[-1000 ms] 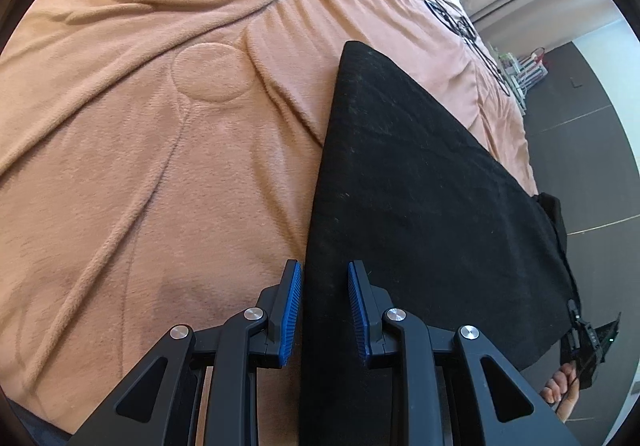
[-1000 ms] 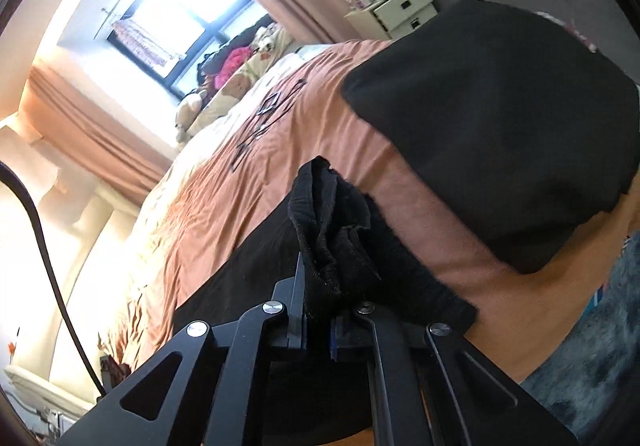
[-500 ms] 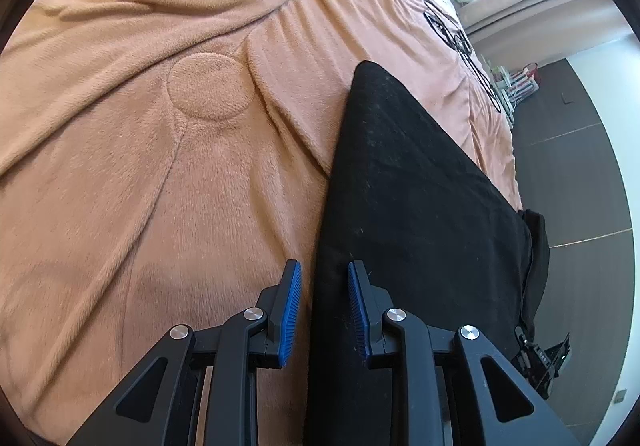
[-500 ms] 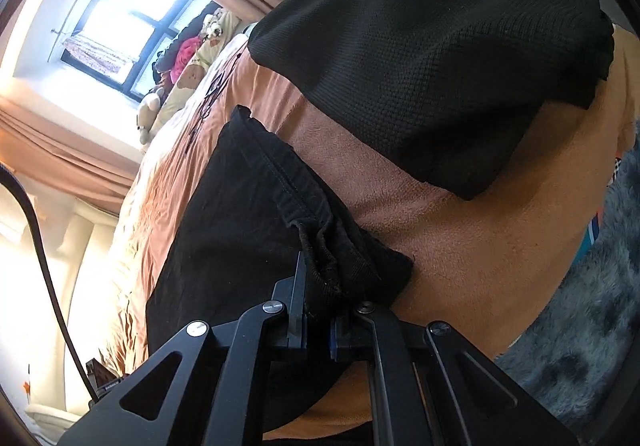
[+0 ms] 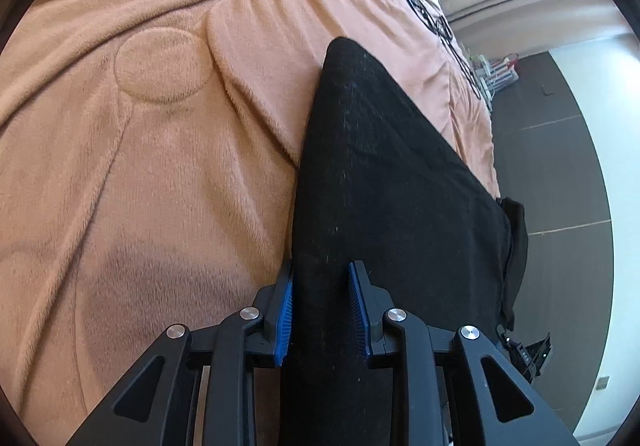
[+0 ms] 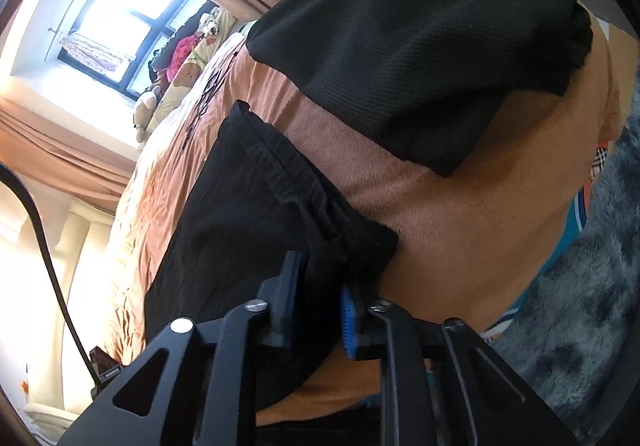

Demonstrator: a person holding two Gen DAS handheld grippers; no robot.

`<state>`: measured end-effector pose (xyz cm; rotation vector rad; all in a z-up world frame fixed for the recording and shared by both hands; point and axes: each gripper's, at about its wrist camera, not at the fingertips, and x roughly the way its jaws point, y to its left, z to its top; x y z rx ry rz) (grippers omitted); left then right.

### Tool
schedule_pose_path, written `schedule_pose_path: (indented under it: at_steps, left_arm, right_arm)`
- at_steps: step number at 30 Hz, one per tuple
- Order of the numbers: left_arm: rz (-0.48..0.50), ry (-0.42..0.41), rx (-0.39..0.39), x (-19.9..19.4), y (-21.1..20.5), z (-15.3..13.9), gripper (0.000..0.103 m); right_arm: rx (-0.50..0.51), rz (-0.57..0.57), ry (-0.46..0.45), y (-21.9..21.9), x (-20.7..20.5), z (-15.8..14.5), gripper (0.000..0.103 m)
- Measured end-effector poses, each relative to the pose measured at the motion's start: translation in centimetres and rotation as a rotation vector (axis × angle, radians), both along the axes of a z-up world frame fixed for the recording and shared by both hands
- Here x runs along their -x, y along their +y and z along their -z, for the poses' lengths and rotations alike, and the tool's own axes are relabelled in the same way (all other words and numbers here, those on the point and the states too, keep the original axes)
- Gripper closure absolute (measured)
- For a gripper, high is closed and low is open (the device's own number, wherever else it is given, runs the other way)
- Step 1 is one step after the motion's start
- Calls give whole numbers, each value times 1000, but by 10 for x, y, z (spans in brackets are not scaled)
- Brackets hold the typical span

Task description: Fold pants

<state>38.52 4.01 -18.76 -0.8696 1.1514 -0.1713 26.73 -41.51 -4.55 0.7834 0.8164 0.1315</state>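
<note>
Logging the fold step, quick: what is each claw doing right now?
Left claw: partly open, black pants between its pads; grip cannot be told.
Right claw: opening, pants' bunched edge between its pads.

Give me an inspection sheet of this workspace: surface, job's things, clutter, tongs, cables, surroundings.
Surface: bed under a peach fleece blanket, creased, with an embossed circle.
Job's things: black pants lying flat along the bed's edge, the waistband end bunched.
Clutter: a second black garment, folded, apart from the pants.
Tongs: left tongs straddle the pants' near edge, with gaps at the pads. Right tongs are opening, waistband cloth between them.
Cables: one black cable at the left of the right wrist view.
Surroundings: window, curtains, plush toys, grey shaggy rug.
</note>
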Motion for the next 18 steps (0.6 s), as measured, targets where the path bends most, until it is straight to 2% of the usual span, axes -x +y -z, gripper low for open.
schedule_pose_path:
  at_steps: [1, 2, 6, 9, 11, 13, 18]
  left_arm:
    - [0, -6, 4, 1, 0, -1, 76]
    - [2, -12, 0, 1, 0, -3, 76]
    - [21, -32, -33, -1, -2, -8, 77]
    - [22, -16, -37, -8, -3, -2, 77]
    - [17, -8, -21, -12, -1, 5, 77]
    - [12, 1, -6, -16, 0, 11, 77]
    - [4, -8, 0, -25, -4, 12, 77]
  right_arm:
    - [-4, 1, 0, 0, 1, 1, 64]
    - [-12, 1, -1, -1, 3, 2, 60]
    - [-53, -8, 1, 1, 2, 9, 58]
    - [-76, -13, 2, 4, -4, 15, 48]
    - [-111, -22, 9, 6, -10, 19, 46]
    - [-106, -18, 14, 6, -15, 19, 45]
    - [-153, 0, 18, -2, -23, 28, 45]
